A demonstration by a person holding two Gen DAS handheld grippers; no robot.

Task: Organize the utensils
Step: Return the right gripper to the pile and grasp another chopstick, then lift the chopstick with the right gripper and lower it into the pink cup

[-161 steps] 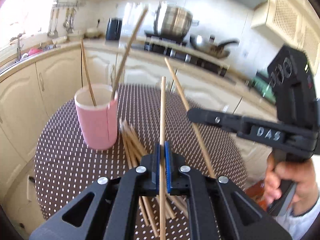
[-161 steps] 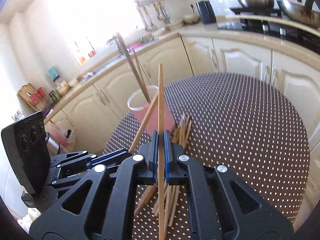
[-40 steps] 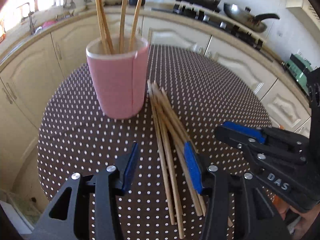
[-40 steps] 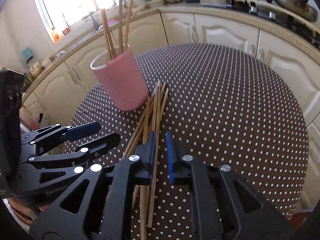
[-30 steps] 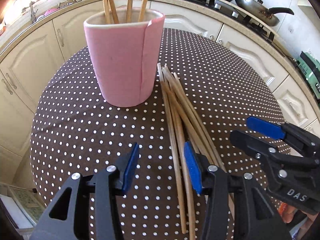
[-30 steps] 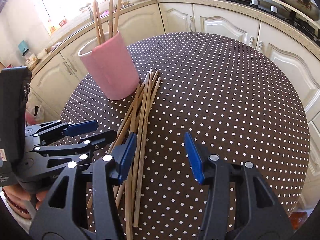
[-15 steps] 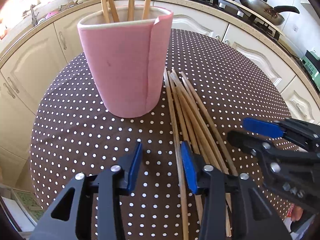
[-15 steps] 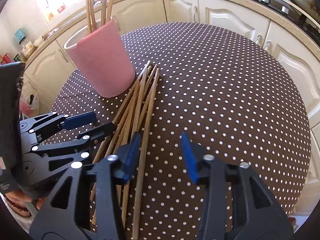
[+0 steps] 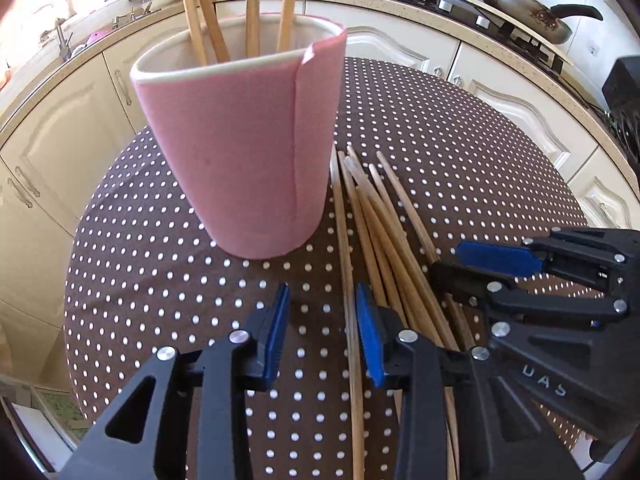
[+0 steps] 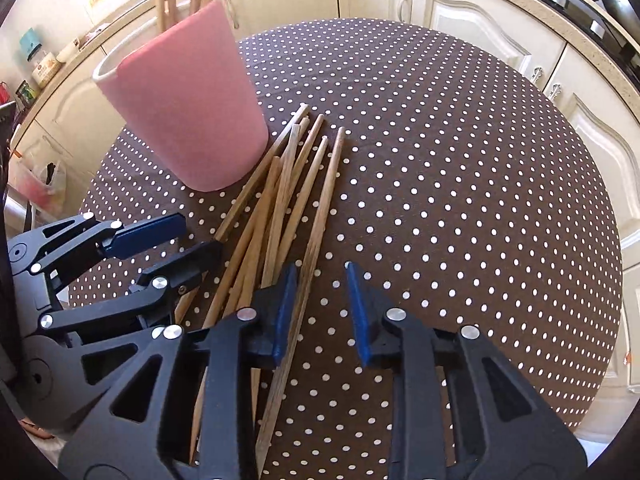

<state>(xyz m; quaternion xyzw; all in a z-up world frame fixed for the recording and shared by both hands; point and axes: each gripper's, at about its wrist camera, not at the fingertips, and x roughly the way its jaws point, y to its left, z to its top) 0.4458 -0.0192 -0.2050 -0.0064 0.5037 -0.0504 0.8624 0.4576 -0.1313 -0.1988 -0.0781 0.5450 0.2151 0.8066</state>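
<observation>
A pink cup [image 9: 240,152] stands on the dotted table and holds several wooden chopsticks [image 9: 252,4]. Several loose chopsticks [image 9: 380,220] fan out on the cloth just right of it. My left gripper [image 9: 323,336] is low over the near end of the pile with its jaws closing. The leftmost chopstick [image 9: 347,280] lies between them, close to the right pad, and is not pinched. My right gripper [image 10: 322,312] is also closing. The rightmost chopstick [image 10: 320,220] runs along its left pad, with a gap to the right pad. Each gripper shows in the other's view: right gripper [image 9: 460,268], left gripper [image 10: 176,246].
The round table with its brown polka-dot cloth [image 9: 460,140] drops away to cream kitchen cabinets [image 9: 48,128] on all sides. A hob with a frying pan [image 9: 520,12] is at the back right. The cup [image 10: 188,112] stands close to the left of the pile.
Earlier each gripper held one chopstick upright; more sticks now stand in the cup. Both grippers have come down over the pile, and their jaws have narrowed around its outermost sticks.
</observation>
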